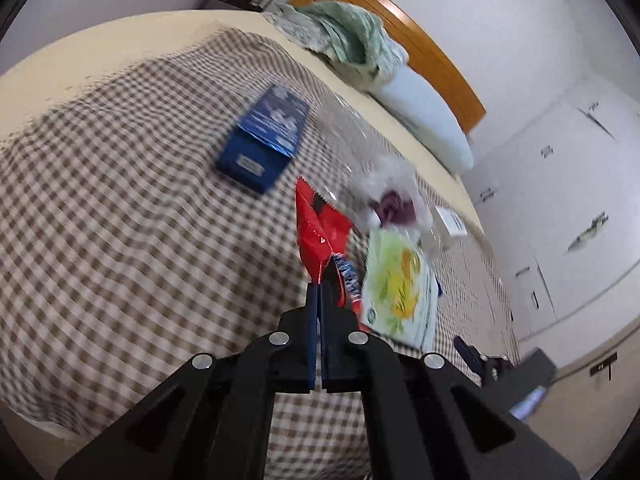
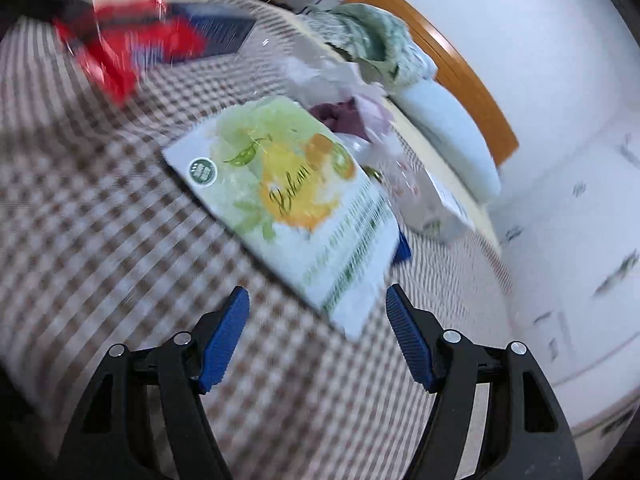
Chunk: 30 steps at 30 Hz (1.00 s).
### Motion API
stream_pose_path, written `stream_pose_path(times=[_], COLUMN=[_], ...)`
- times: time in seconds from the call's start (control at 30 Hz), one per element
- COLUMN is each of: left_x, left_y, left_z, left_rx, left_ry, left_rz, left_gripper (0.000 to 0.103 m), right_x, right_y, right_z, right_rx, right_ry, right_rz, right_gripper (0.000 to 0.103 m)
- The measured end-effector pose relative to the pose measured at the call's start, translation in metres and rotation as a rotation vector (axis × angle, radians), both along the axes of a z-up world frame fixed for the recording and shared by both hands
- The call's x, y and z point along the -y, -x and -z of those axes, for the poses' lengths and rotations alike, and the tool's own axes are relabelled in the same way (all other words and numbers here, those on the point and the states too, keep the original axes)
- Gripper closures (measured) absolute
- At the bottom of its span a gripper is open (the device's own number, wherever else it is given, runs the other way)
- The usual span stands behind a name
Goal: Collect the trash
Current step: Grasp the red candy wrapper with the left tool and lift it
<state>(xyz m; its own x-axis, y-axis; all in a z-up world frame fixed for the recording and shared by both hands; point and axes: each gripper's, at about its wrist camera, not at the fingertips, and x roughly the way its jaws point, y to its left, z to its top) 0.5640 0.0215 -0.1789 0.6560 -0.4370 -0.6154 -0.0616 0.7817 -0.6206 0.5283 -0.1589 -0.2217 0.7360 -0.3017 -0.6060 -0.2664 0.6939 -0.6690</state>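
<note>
Red wrapper (image 1: 318,236) is clamped in left gripper (image 1: 319,296), center frame. Right gripper (image 2: 318,304) fingers apart; green packet (image 2: 288,200) edge should be straddled w/ both pads, then pinched.

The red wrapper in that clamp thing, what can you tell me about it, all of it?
The red wrapper is a shiny, crinkled foil-like snack packet with a zigzag-cut top edge and a blue-and-white logo, too blurred to read. It sticks up from the left gripper, whose blue fingers are shut on its lower end, holding it above the checked bedspread. It looks flat and empty. In the right wrist view it is only a red blur.
</note>
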Motion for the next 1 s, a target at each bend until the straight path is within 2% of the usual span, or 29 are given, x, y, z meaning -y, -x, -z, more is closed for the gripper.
stream_pose_path(times=[0.17,0.2,0.23,0.3,0.33,0.43,0.57,0.67,0.8,1.0], left_x=[-0.023,-0.023,-0.022,-0.02,-0.019,-0.02,-0.018,-0.012,-0.002,0.023], left_y=[0.002,0.002,0.001,0.004,0.003,0.0,0.001,0.002,0.017,0.05], left_z=[0.0,0.0,0.0,-0.002,-0.003,-0.002,-0.002,-0.007,-0.028,-0.066], left_rx=[-0.011,-0.014,-0.018,-0.017,-0.014,-0.014,-0.015,-0.004,0.053,0.125], left_ry=[0.025,0.025,0.025,0.019,0.012,0.004,-0.004,-0.004,-0.033,-0.066], left_rz=[-0.034,-0.029,-0.022,-0.016,-0.011,-0.005,0.003,0.029,0.052,0.099], left_gripper=[0.103,0.103,0.103,0.103,0.103,0.103,0.103,0.103,0.103,0.103], right_x=[0.007,0.013,0.016,0.023,0.026,0.03,0.039,0.053,0.068,0.118], right_y=[-0.037,-0.047,-0.053,-0.063,-0.065,-0.059,-0.043,-0.027,0.009,0.075], right_z=[-0.005,-0.006,-0.006,-0.011,-0.019,-0.044,-0.088,-0.111,-0.13,-0.159], right_rx=[0.003,-0.031,-0.052,-0.087,-0.069,-0.011,0.052,0.056,0.087,0.143], right_ry=[-0.077,-0.127,-0.163,-0.241,-0.272,-0.353,-0.477,-0.56,-0.606,-0.669], right_rz=[-0.025,-0.022,-0.015,0.019,0.038,0.037,0.051,0.062,0.069,0.119], right_gripper=[0.036,0.045,0.065,0.085,0.089,0.095,0.098,0.099,0.101,0.101])
